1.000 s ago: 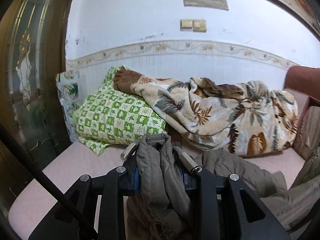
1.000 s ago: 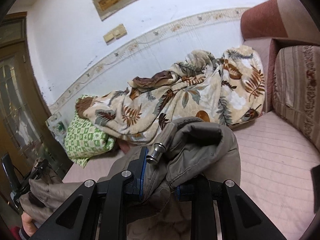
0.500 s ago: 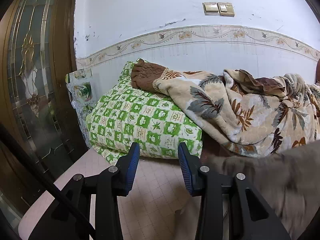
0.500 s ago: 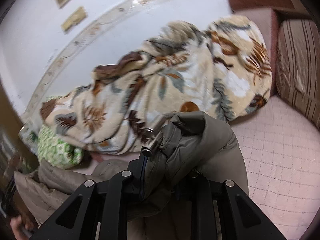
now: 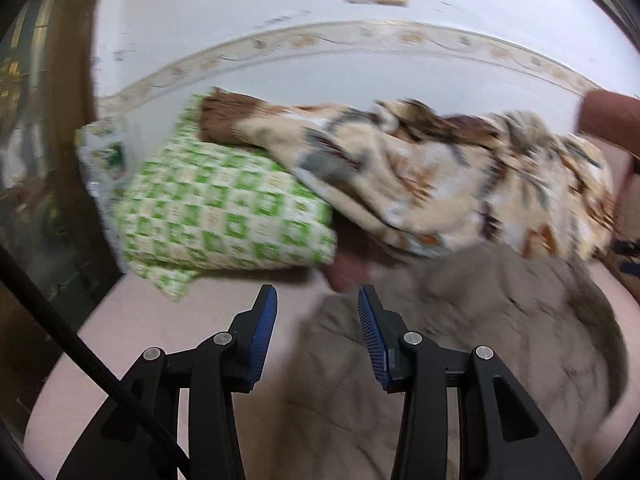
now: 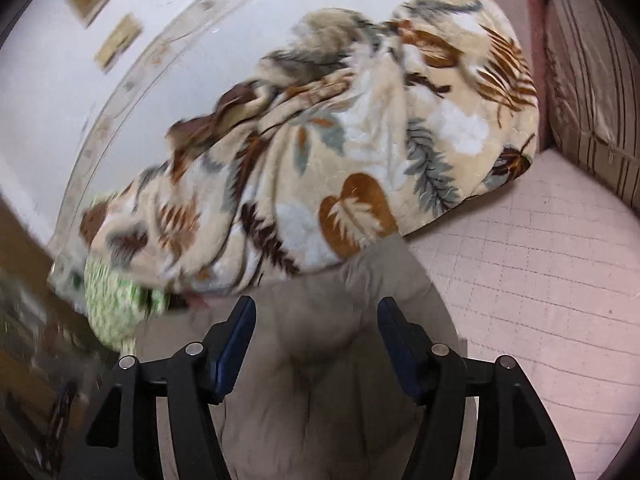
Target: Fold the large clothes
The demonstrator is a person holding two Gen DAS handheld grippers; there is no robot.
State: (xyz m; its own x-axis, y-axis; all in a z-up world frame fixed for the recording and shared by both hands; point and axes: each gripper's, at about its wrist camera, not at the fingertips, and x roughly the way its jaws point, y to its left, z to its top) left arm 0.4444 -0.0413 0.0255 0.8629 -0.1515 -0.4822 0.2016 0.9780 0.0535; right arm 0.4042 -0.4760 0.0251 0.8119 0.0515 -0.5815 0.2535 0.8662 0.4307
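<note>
A grey-brown padded coat (image 5: 472,332) lies spread on the pink bed sheet (image 5: 168,328), blurred by motion. My left gripper (image 5: 317,300) hovers over the coat's left edge; its jaws are opening, and no cloth is pinched between the blue pads. In the right wrist view the same coat (image 6: 320,360) bulges up below my right gripper (image 6: 316,316). Its jaws are opening wide, and the cloth lies loose under them, free of the pads.
A green-and-white checked pillow (image 5: 224,212) and a leaf-patterned blanket (image 6: 340,152) are heaped against the wall behind the coat. A striped cushion (image 6: 592,80) stands at the right. A dark wooden door (image 5: 36,140) borders the bed on the left.
Both grippers held bunched coat cloth a second ago and have let it go. The coat has dropped flat onto the bed, and both grippers have sunk toward it.
</note>
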